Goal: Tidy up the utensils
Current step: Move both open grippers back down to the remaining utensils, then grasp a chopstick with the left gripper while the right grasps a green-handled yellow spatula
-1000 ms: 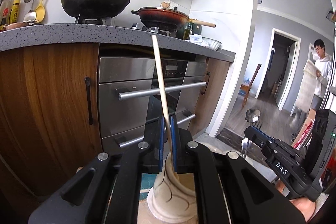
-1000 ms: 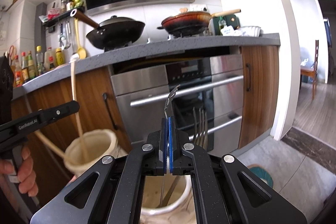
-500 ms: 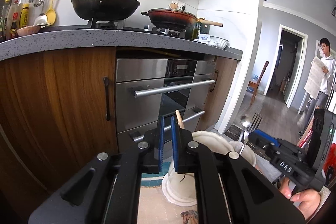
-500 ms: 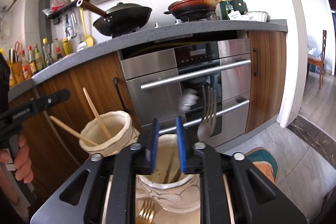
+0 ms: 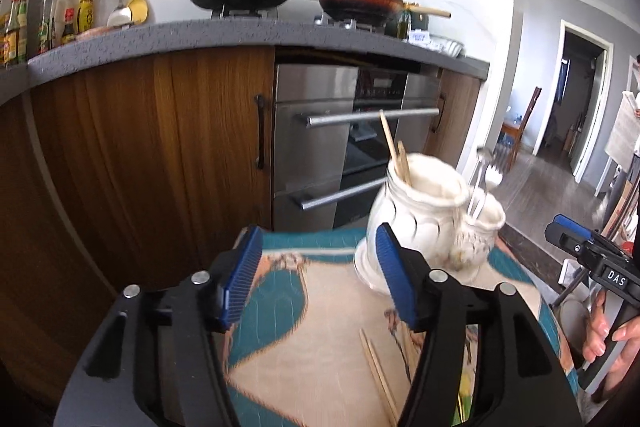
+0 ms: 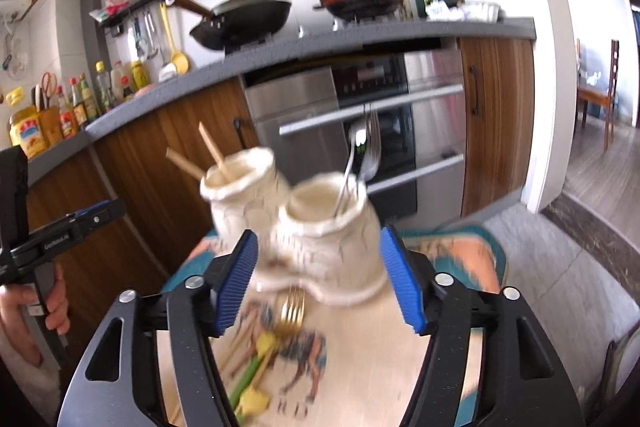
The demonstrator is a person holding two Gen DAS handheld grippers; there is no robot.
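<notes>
Two cream ceramic jars stand side by side on a patterned mat (image 5: 288, 327). The chopstick jar (image 5: 416, 203) (image 6: 244, 195) holds wooden chopsticks (image 5: 394, 147). The other jar (image 5: 480, 227) (image 6: 328, 227) holds a metal spoon and fork (image 6: 364, 147). My left gripper (image 5: 320, 277) is back from the jars, its jaws opening with nothing between them. My right gripper (image 6: 318, 281) has its jaws opening too; the spoon jar stands just beyond its fingertips, untouched. On the mat lie loose chopsticks (image 5: 376, 367), a gold fork (image 6: 292, 311) and a yellow-green utensil (image 6: 256, 367).
Wooden cabinets (image 5: 160, 155) and a steel oven (image 5: 340, 147) stand right behind the mat. Two pans sit on the counter (image 5: 240, 31) above. The left gripper (image 6: 96, 213) shows at the left edge of the right wrist view. A person stands in the room at far right.
Both grippers were shut, the left on a chopstick, the right on a metal utensil. Both let go over the jars, pulled back and opened wide.
</notes>
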